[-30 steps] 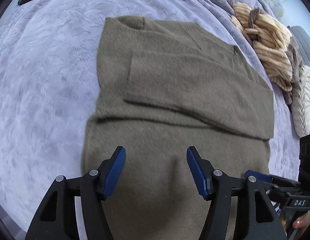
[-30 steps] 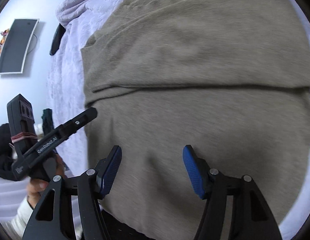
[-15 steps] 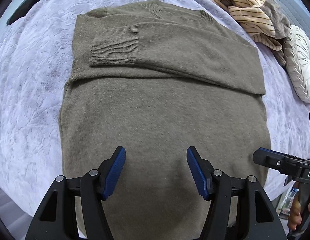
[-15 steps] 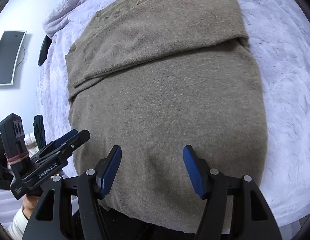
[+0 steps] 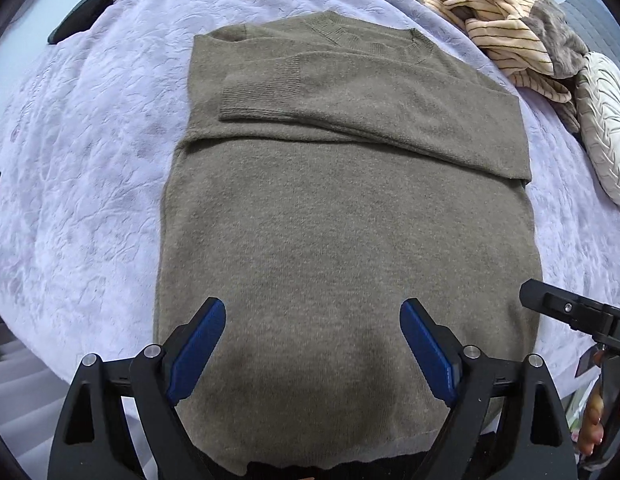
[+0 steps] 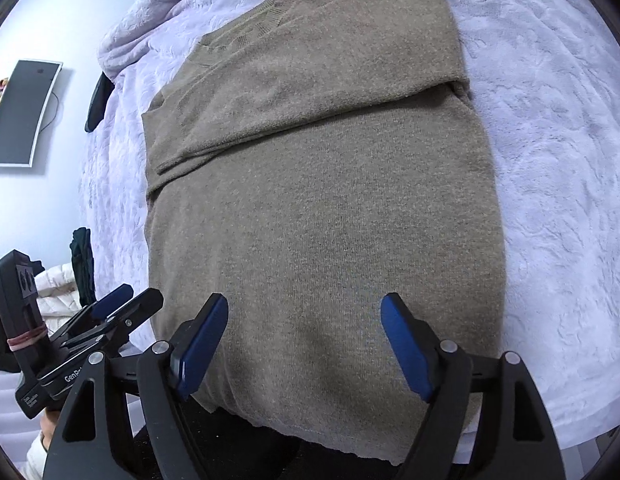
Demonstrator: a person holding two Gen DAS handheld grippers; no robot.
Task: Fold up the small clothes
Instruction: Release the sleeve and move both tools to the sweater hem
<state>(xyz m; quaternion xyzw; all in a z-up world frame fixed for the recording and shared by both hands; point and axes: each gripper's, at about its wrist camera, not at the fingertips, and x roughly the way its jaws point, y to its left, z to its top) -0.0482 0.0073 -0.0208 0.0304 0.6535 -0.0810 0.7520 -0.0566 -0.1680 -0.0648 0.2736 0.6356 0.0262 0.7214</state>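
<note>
The sweater (image 5: 342, 232) lies on the bedspread (image 5: 89, 168), striped garment (image 5: 506, 24) behind it to the right.

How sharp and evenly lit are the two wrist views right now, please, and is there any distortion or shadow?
Left wrist view: sharp, soft even light, fisheye bulge with dark corners; a faint shadow on the sweater between the left gripper fingers. Right wrist view: equally sharp, same bulge, the blanket bright at right, a faint shadow by the right gripper.

A lavender bedspread (image 5: 89, 168), a cream ribbed cushion (image 5: 604, 128) and a wall-mounted dark screen (image 6: 23, 112)
</note>
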